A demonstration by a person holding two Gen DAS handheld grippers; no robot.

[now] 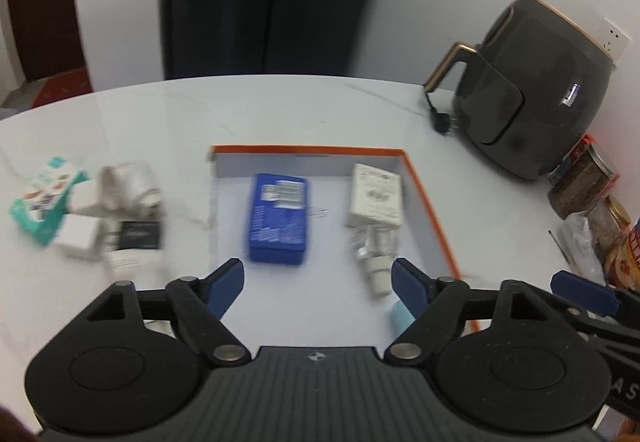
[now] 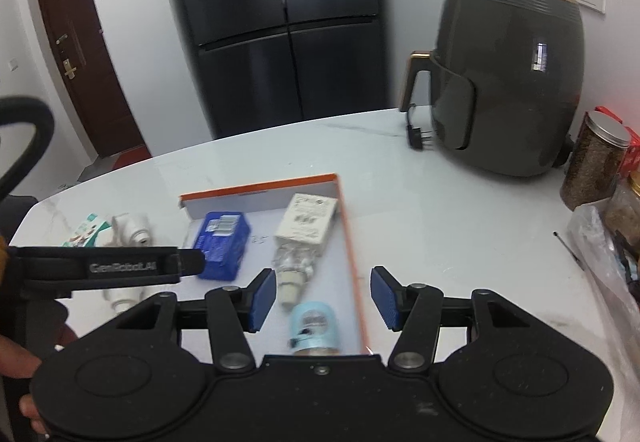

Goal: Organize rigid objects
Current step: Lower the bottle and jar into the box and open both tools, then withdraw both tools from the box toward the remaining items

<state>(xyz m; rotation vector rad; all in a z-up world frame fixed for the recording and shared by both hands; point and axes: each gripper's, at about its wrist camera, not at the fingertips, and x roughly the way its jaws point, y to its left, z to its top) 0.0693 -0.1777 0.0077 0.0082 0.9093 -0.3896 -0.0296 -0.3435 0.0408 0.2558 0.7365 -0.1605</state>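
tray (image 1: 430, 202): orange rim, blue tin (image 1: 278, 218) inside, mid
pile (image 1: 120, 210): left of tray, boxes, light and stiff, grab flat sides
left gripper (image 1: 318, 282): apart, empty
right gripper (image 2: 324, 300): apart, empty

A white marbled worktop (image 2: 440, 210) carries an orange-rimmed tray (image 2: 348, 238) mid-surface, a cluster of small boxes (image 1: 80, 210) towards its left edge, a dark air fryer (image 2: 508, 82) and jars (image 2: 596, 162) at its right edge.

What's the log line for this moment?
left tool: open, empty | right tool: open, empty | orange-rimmed tray: blue box, bulb pack, light-blue roll
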